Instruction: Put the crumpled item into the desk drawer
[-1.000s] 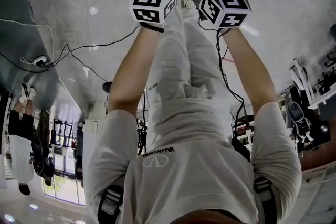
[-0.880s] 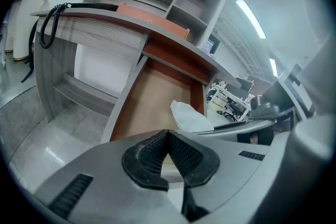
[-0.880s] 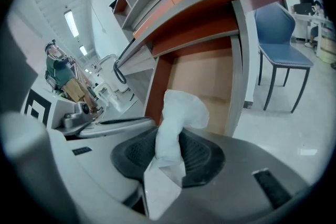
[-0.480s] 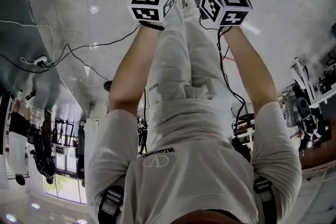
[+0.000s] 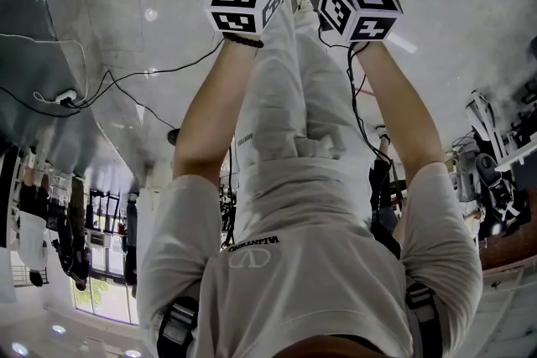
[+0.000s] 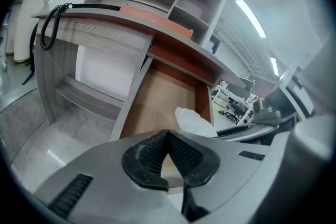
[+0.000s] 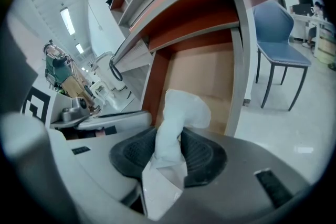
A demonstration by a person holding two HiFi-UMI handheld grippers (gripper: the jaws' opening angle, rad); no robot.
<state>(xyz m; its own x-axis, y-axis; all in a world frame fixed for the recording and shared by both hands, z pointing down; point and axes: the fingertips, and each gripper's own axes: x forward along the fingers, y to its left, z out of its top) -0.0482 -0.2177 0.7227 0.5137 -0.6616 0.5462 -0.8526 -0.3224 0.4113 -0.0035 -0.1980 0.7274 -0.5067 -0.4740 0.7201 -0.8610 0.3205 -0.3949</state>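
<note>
Two grippers over the open drawer [image 7: 202, 76]. Right gripper [image 7: 170, 139]: pads [image 7: 202, 157] just easing apart, paper [image 7: 181, 107] pinched between, top poking past the tips. Left gripper [image 6: 168, 136]: clamped together, empty.

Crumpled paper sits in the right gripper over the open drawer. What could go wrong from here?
1. The right gripper has just been opening its jaws, with the crumpled paper between them and its tail running back past them; it may cling instead of dropping.
2. The paper hangs near a front corner of the drawer, so it could land on the rim or the floor.
</note>
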